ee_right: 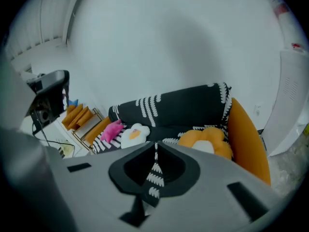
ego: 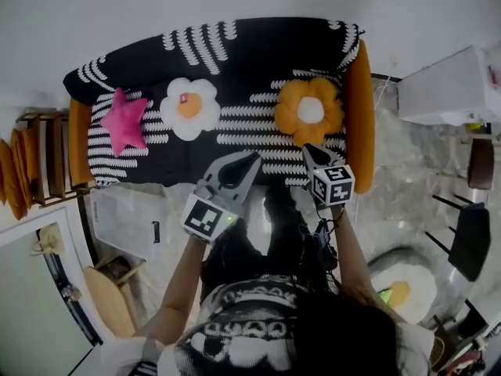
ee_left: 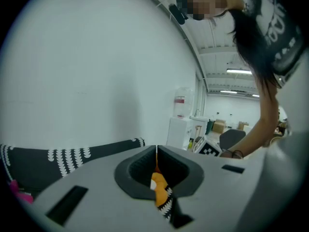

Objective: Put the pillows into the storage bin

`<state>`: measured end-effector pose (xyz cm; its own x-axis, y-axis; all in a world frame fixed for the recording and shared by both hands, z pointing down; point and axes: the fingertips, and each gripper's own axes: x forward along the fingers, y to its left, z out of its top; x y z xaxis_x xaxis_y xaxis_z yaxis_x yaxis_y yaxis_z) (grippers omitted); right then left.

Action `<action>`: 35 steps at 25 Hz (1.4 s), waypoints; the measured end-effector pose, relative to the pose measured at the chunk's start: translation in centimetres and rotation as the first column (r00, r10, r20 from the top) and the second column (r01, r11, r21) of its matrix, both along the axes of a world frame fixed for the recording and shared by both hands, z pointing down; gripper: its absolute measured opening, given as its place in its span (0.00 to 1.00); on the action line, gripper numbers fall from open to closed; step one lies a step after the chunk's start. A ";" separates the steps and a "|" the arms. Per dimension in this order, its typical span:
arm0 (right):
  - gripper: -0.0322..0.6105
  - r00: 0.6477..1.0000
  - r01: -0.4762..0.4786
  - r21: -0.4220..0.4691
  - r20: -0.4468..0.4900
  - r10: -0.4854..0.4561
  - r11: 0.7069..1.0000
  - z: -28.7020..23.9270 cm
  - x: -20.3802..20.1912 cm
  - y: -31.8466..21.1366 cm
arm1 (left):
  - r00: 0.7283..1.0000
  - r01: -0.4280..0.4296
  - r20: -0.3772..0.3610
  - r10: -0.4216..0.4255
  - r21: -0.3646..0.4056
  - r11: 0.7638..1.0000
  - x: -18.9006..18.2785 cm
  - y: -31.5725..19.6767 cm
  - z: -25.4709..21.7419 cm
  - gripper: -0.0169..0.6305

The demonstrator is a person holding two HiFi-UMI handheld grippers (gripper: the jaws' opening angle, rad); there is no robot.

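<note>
left hand-held gripper, right hand-held gripper: clenched, empty | risk: unopened jaws shove orange flower-shaped plush pillow aside

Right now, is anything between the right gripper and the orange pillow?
Nothing visible. The right gripper, jaws shut, is just in front of the orange pillow, which lies on the sofa seat. Only bare striped cover shows between them.

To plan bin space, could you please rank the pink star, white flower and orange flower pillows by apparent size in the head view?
1. orange flower pillow
2. white flower pillow, only slightly smaller, so nearly alike
3. pink star pillow, clearly smallest
</note>
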<state>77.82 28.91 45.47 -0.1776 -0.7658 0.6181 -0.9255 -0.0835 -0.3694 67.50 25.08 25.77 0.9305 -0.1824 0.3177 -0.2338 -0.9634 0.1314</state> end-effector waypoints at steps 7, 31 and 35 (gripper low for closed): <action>0.18 0.993 0.102 -0.172 -0.038 -0.110 0.980 14.4 3.5 -4.6 | 0.994 0.072 0.084 -0.068 -0.052 0.996 1.5 -4.1 8.0 0.04; 0.11 0.960 0.183 -0.429 -0.117 -0.255 0.885 27.2 2.8 -7.0 | 0.962 0.216 0.179 -0.205 -0.043 0.975 -6.4 -6.3 18.4 0.04; 0.09 0.990 0.131 -0.332 -0.010 -0.142 0.934 20.4 -1.2 -7.2 | 0.955 0.266 0.144 -0.260 -0.026 0.964 -10.9 -6.5 14.4 0.04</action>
<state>76.61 21.76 65.84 -0.2409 -0.4882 0.8388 -0.9479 -0.0671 -0.3113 56.57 18.60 40.12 0.7978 -0.3975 0.4533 -0.4970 -0.8593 0.1211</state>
